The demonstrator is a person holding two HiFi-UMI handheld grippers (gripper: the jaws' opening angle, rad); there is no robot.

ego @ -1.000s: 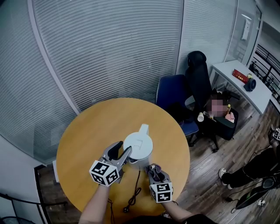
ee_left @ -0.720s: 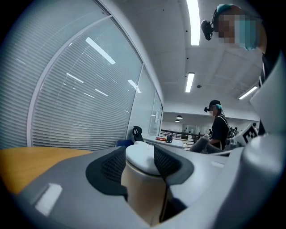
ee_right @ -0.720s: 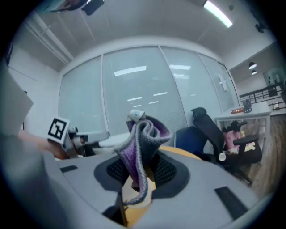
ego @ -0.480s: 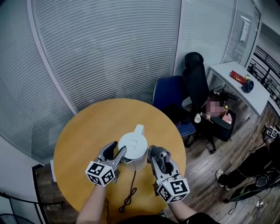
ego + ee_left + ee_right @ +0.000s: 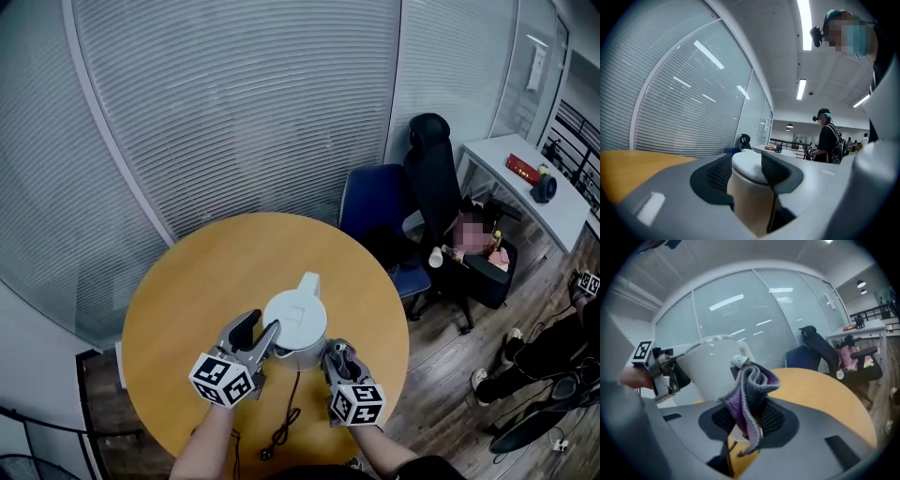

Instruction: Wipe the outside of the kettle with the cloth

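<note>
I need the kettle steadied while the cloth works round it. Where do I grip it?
Take the kettle at its near-left side, away from the spout, coming in level, as the left gripper does. The upright part there fits between the jaws and leaves the round body free.

light: even, ceiling strips (image 5: 804, 23) | edges: fisheye, dark vignette | foreground: blurred
</note>
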